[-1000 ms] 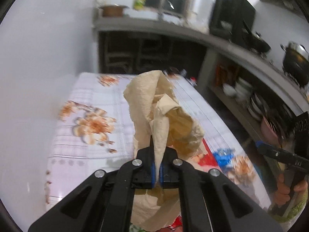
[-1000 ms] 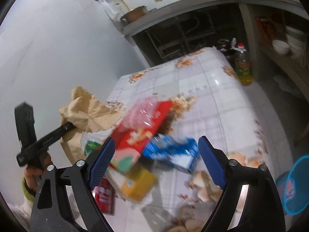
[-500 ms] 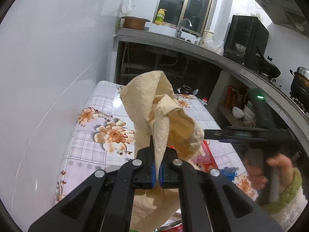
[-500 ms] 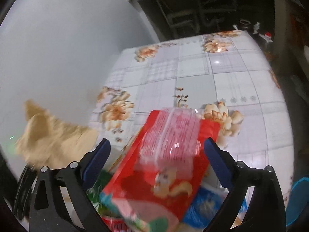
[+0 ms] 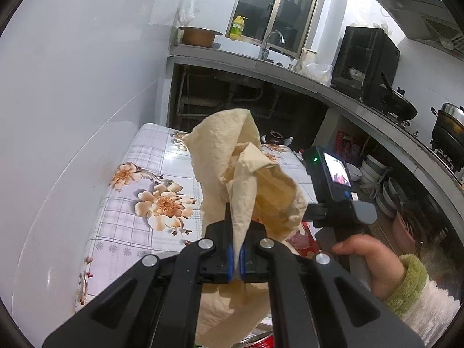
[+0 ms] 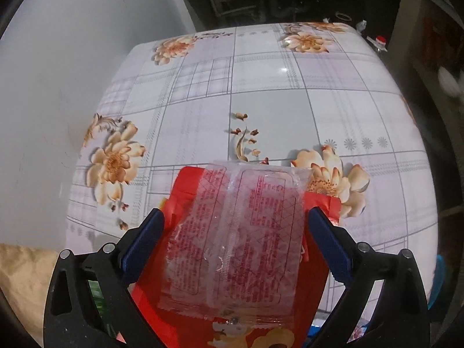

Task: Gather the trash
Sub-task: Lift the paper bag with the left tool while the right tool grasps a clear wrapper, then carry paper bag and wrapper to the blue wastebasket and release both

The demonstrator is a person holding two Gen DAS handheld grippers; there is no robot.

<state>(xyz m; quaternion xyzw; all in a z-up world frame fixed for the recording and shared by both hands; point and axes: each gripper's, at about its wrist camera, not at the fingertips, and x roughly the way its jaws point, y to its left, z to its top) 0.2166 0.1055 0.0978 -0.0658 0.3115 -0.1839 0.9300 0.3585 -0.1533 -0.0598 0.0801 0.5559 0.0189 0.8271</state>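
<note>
On floral table (image 6: pixel 290 110), clear wrapper (image 6: pixel 232 240) atop red packet (image 6: pixel 316 284)

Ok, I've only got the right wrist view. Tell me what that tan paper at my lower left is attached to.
Observer: The left gripper is shut on it. It is crumpled tan paper, pinched at a fold between the blue pads.
Operator: Say how it sits in the grip.
Observer: Most of it stands up above the pads, and the rest hangs below them toward the camera.
Operator: Describe what is past the far end of the table.
Observer: A kitchen counter runs under a window, with a faucet and a yellow bottle on it.
</note>
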